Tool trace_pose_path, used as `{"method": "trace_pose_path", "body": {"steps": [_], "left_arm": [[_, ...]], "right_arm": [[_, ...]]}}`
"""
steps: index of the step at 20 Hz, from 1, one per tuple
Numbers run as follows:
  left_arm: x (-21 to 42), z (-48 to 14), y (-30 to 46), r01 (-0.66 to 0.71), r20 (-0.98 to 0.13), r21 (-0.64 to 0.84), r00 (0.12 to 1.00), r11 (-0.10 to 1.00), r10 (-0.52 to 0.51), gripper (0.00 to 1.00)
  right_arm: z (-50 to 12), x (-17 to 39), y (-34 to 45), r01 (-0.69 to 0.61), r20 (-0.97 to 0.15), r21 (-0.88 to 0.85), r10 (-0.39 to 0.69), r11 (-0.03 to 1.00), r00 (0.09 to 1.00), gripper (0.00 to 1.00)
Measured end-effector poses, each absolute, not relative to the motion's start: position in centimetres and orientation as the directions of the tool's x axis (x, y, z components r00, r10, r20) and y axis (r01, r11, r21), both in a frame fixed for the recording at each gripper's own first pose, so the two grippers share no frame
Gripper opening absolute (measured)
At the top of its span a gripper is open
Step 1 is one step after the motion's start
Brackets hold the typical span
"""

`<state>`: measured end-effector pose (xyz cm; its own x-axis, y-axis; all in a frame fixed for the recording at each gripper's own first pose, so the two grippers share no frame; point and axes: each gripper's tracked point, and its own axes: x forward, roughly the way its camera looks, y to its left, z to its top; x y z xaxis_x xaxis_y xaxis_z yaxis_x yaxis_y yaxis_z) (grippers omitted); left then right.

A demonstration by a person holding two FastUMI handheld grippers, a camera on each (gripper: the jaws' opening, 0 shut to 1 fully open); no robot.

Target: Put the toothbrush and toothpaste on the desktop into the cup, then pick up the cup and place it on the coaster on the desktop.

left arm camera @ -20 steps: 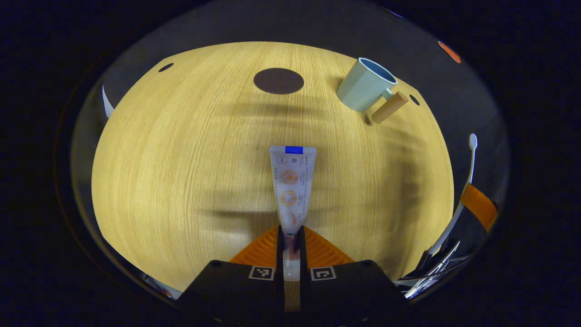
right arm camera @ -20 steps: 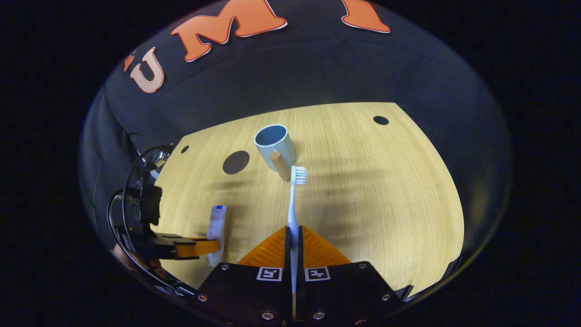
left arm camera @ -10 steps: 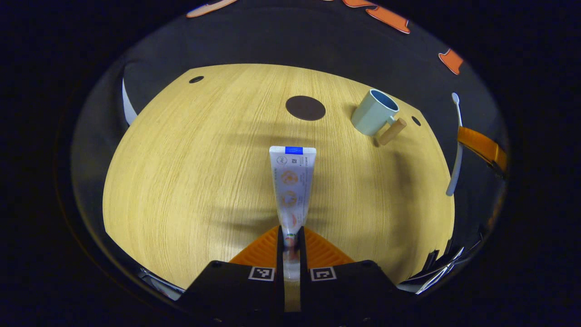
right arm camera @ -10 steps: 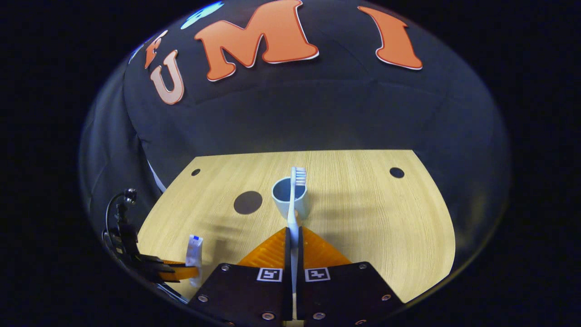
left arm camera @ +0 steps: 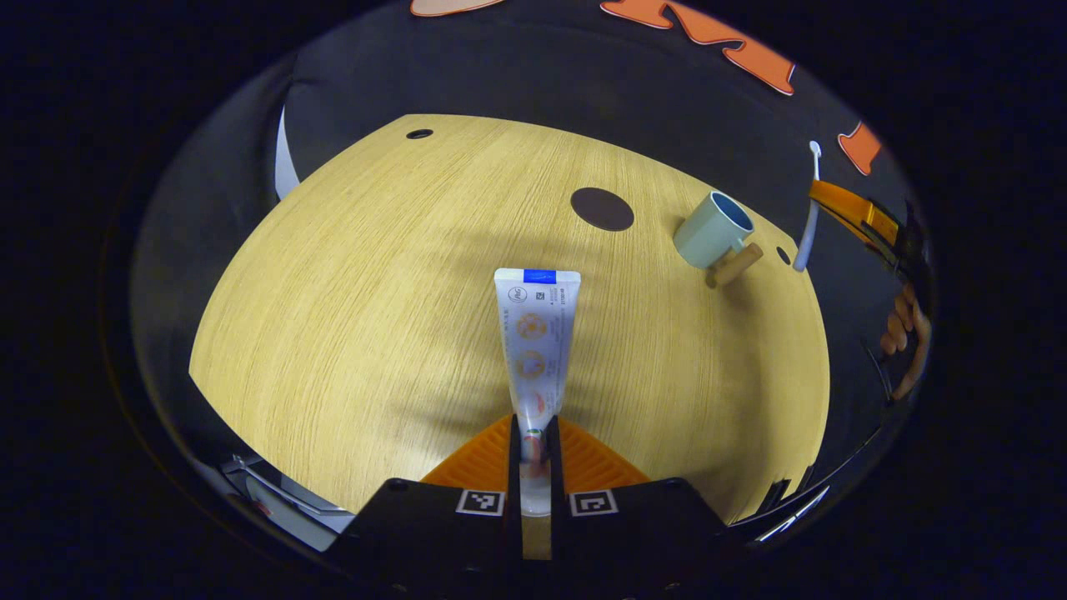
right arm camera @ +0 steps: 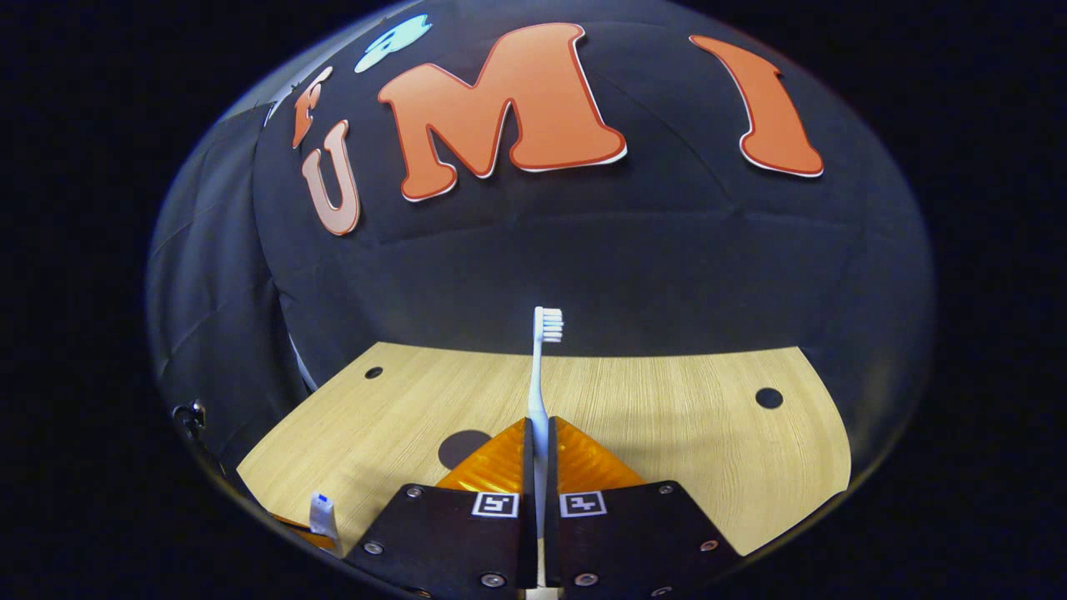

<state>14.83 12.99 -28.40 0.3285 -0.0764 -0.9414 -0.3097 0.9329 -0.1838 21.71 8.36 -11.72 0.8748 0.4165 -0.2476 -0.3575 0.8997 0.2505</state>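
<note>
**Both grippers loaded, cup waiting on the counter**

Starting at the left, the left gripper point(left arm camera: 533, 433) has its orange fingers point(left arm camera: 479, 454) pinched close on the cap end of the toothpaste point(left arm camera: 536, 337). The white tube sticks straight out ahead of it, flat blue-tipped end farthest away, held above the wood-grain counter point(left arm camera: 350, 292). In the right gripper view that same tube point(right arm camera: 322, 512) peeks in at the low left edge.

Farther across the counter lies the coaster point(left arm camera: 602, 208), a dark round disc, flat and bare. Just to its right stands the cup point(left arm camera: 711, 229), pale blue-green, with its stubby wooden handle point(left arm camera: 733, 265) pointing toward the near side. Cup and coaster sit near each other but apart. The coaster point(right arm camera: 463, 446) also shows in the right gripper view, partly hidden behind the orange fingers.

At the right, the right gripper point(right arm camera: 540, 437) is clamped narrowly on the handle of the toothbrush point(right arm camera: 542, 375), whose white bristled head stands up against the dark booth wall, well above the counter. From the left gripper view I can see this gripper point(left arm camera: 850, 212) off at the far right, beyond the cup, with the toothbrush point(left arm camera: 807, 208) hanging through it, and the person's hand point(left arm camera: 904, 337) below.
</note>
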Motion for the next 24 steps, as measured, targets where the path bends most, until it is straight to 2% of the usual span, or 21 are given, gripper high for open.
{"method": "trace_pose_path", "body": {"steps": [1, 3, 8, 9, 10, 20, 24], "left_arm": [[19.1, -32.3, 9.1, -0.316, -0.942, -0.177, 0.328, 0.932, -0.067, 0.17], [16.0, -29.8, 11.8, -0.328, -0.942, -0.168, 0.331, 0.929, -0.053, 0.14], [16.0, -29.8, 11.8, -0.354, -0.944, -0.145, 0.328, 0.924, -0.022, 0.14], [15.9, -29.7, 11.9, -0.354, -0.945, -0.135, 0.326, 0.926, -0.013, 0.17], [15.9, -29.6, 12.0, -0.354, -0.946, -0.124, 0.324, 0.927, -0.002, 0.14], [15.6, -29.1, 12.2, -0.362, -0.947, -0.095, 0.321, 0.927, 0.028, 0.14], [15.6, -29.4, 12.5, -0.329, -0.942, -0.102, 0.335, 0.939, 0.015, 0.14]], "right_arm": [[-11.3, 22.8, 8.5, -0.365, -0.215, 0.245, 0.417, 0.898, 0.883, 0.04], [-10.5, 24.2, 8.7, -0.384, -0.147, 0.242, 0.425, 0.891, 0.893, 0.04], [-11.2, 27.2, 10.4, -0.421, -0.070, 0.237, 0.447, 0.876, 0.892, 0.04], [-11.7, 27.6, 10.7, -0.425, -0.064, 0.229, 0.449, 0.876, 0.891, 0.04], [-12.2, 28.1, 10.8, -0.427, -0.063, 0.220, 0.449, 0.877, 0.891, 0.04], [-17.9, 29.8, 12.5, -0.422, -0.140, 0.168, 0.445, 0.891, 0.885, 0.04], [-19.6, 29.8, 11.7, -0.367, -0.193, 0.146, 0.390, 0.919, 0.900, 0.05]]}}
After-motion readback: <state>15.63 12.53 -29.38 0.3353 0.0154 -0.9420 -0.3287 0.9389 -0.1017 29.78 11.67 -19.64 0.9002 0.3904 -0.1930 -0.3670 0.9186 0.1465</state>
